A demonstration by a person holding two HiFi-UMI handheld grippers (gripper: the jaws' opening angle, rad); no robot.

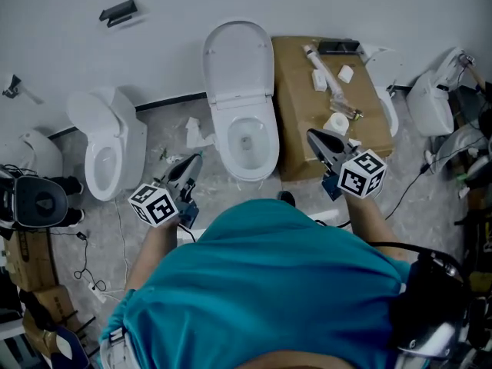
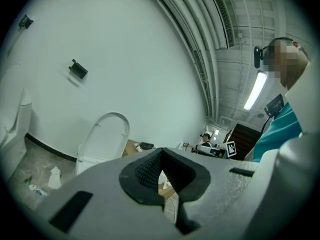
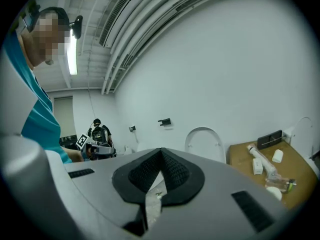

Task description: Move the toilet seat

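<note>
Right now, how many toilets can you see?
2 for sure: the middle toilet, lid up, and the left toilet. White shapes at both edges may be more.

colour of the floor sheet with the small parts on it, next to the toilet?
Brown: it's a plain cardboard sheet. It shows best in the head view.

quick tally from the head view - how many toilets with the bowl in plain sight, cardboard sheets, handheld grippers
white ceramic toilets with bowl showing: 2, the centre toilet with its lid raised and the left toilet
flat brown cardboard sheet: 1
handheld two-jaw grippers: 2, left gripper and right gripper
total: 5
white fixtures at the far edges are too cut off to count
</note>
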